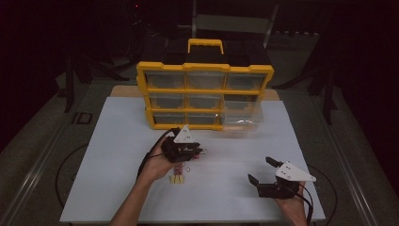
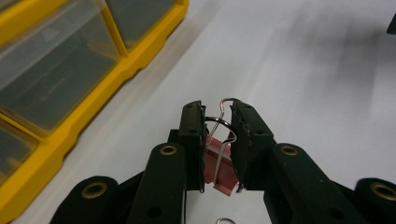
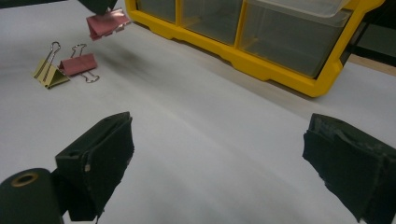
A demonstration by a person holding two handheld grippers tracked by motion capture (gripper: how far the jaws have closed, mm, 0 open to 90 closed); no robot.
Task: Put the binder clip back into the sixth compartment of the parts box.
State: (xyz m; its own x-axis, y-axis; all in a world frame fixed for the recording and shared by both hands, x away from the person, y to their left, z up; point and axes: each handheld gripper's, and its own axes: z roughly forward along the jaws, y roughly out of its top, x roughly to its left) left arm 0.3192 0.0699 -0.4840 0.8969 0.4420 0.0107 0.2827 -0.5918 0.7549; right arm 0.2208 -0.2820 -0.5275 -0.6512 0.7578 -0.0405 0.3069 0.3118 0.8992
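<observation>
- Left gripper [image 2: 218,135] clamping pink binder clip [image 2: 217,163] by its wire handles, lifted clear of white table [image 1: 117,155].
- Carrying toward pulled-out drawer [image 1: 242,115] of yellow organizer [image 1: 204,92]; keeping squeeze steady, avoiding swing.
- Right gripper [image 3: 217,163] resting agape, empty.
- Yellow clip [image 3: 49,74] and second pink clip [image 3: 77,64] lying below on table.

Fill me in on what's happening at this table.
A person works two handheld grippers. The left gripper has its jaws shut on a pink binder clip, lifted off the white table. A yellow binder clip and another pink one lie below. The right gripper waits open. The yellow drawer organiser has one clear drawer pulled out.
</observation>
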